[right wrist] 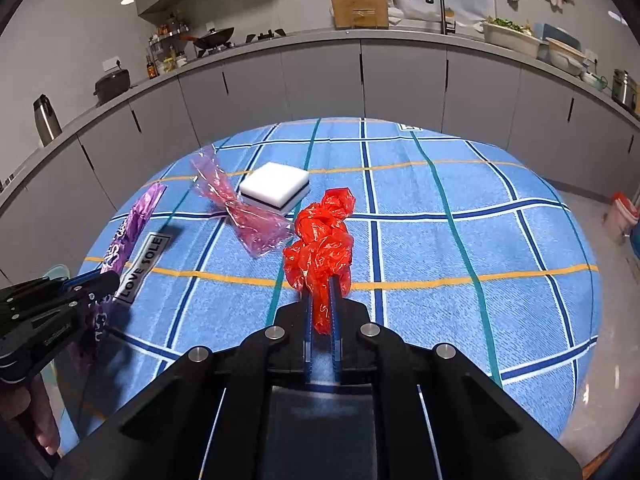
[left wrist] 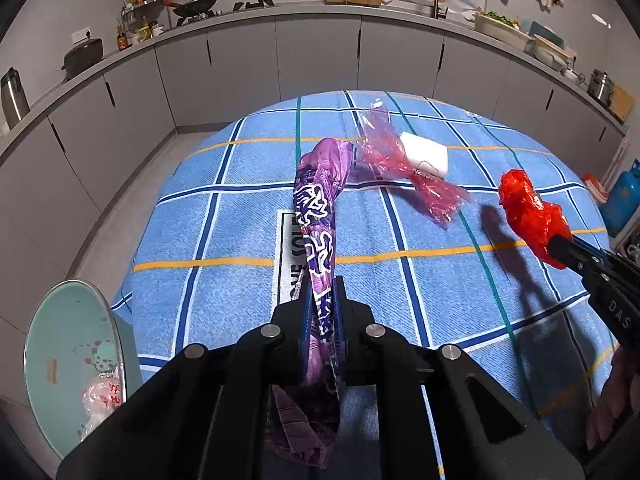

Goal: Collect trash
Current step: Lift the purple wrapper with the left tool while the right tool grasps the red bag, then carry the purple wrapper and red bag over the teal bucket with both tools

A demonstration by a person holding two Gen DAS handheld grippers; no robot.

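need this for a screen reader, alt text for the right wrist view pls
The right tool is shut on a crumpled red plastic bag above a blue checked tablecloth. Behind lie a pink wrapper and a white sponge; at left, the left tool holds a purple wrapper.

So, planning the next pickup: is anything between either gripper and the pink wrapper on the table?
Nothing on the cloth blocks it, but both are full: left gripper holds the purple wrapper, right gripper the red bag. Pink wrapper lies against the sponge.
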